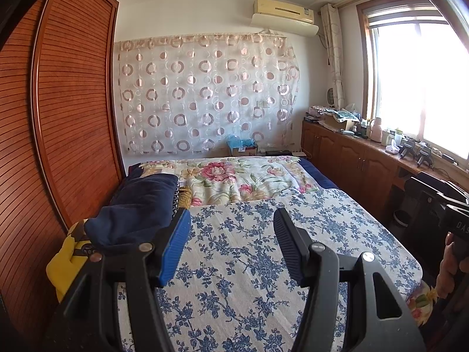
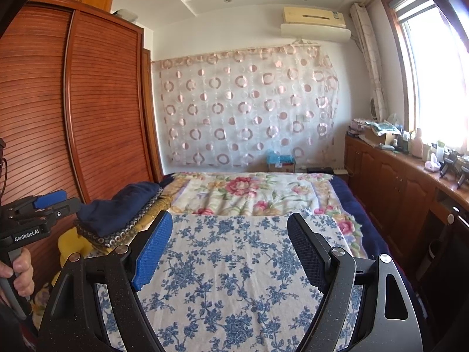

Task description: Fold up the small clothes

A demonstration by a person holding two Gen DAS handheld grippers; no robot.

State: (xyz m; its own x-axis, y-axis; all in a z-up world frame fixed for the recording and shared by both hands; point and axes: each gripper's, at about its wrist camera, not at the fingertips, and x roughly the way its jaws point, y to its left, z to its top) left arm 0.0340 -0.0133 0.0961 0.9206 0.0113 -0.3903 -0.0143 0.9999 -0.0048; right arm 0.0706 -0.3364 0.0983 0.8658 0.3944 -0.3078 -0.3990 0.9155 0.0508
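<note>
A pile of small clothes lies at the bed's left edge beside the wardrobe. On top is a navy garment (image 1: 137, 205) (image 2: 123, 205), over a dark piece with ring patterns (image 2: 117, 237) and a yellow garment (image 1: 66, 261) (image 2: 69, 243). My left gripper (image 1: 233, 217) is open with nothing between its fingers, just right of the pile and above the blue-flowered sheet (image 1: 249, 252). My right gripper (image 2: 230, 217) is also open and holds nothing, over the same sheet (image 2: 234, 270). The left gripper's blue pad (image 2: 49, 199) shows at the left in the right wrist view, near the pile.
A slatted wooden wardrobe (image 1: 64, 117) stands tight against the bed's left side. A pink-flowered blanket (image 1: 234, 179) covers the far half of the bed. A low wooden cabinet (image 1: 351, 158) with clutter runs under the window on the right. A hand (image 2: 17, 267) grips the left handle.
</note>
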